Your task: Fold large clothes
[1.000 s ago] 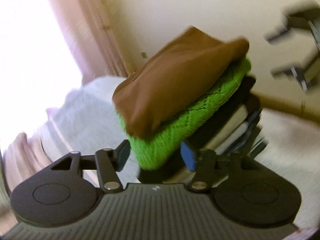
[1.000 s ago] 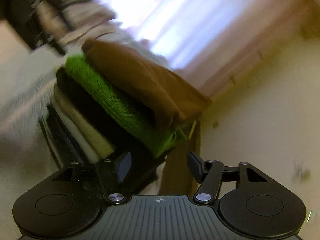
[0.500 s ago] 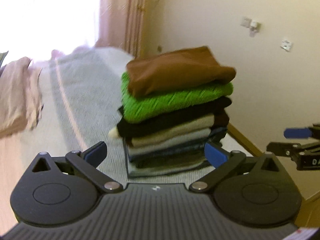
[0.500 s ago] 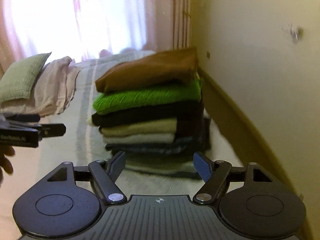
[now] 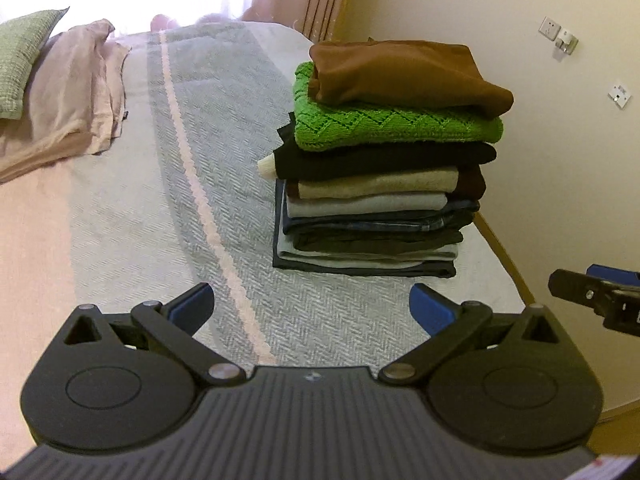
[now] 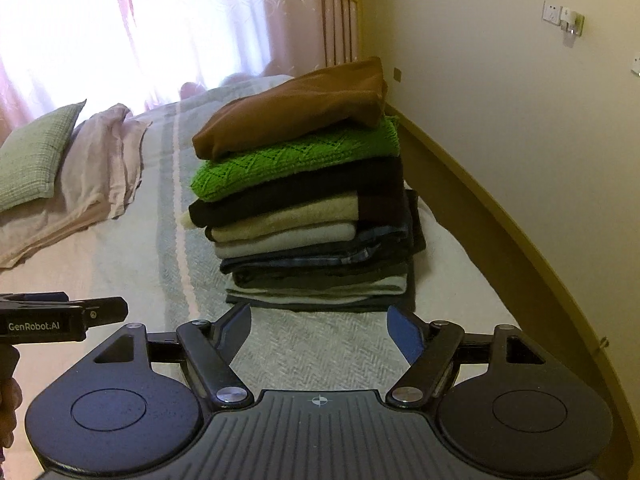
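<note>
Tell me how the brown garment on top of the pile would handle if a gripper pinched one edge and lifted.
The brown garment looks soft and rumpled, so it would probably droop and unfold rather than lift flat. It lies loose on the green knit, overhanging it, so it would likely slide off easily. The stack of folded clothes is tall; a sideways tug might shift the upper layers.

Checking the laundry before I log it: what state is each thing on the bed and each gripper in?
brown garment: folded, top of the stack
green knit sweater: folded, under the brown one
black garment: folded, under the green knit
stack of clothes: upright on the bed, near the wall
pink bedding: rumpled
green pillow: leaning on the bedding
left gripper: open, empty, jaws just widened
right gripper: open, empty, jaws just widened
</note>
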`<state>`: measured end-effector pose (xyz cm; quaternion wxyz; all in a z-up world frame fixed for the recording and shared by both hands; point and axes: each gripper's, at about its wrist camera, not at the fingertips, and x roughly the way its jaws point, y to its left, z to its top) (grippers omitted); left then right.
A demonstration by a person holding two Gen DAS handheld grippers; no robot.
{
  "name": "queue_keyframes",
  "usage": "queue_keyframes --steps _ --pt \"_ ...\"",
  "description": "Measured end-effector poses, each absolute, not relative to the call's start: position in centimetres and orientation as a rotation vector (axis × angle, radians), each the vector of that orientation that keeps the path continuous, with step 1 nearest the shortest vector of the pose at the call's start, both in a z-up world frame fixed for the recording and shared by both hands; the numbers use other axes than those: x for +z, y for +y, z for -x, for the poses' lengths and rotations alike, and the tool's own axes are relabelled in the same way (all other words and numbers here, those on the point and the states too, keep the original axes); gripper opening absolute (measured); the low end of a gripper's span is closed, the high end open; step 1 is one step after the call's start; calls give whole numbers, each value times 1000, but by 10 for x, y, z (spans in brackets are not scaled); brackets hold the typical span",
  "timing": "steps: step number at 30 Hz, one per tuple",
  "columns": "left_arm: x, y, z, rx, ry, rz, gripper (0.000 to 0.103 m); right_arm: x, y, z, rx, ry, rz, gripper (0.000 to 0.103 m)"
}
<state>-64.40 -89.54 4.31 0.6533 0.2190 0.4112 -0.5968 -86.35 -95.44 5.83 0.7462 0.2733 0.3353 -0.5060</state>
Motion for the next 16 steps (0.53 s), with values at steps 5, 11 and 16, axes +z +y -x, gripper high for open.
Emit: queue_keyframes --steps 5,11,16 --pt "48 -887 647 -1365 922 -502 102 50 -957 853 -1108 731 -598 72" --pt "50 -887 655 -1369 909 -513 102 48 -957 855 -1114 739 -592 72" --pt "49 -885 660 -1385 909 -499 102 46 -954 859 -1121 742 -602 72"
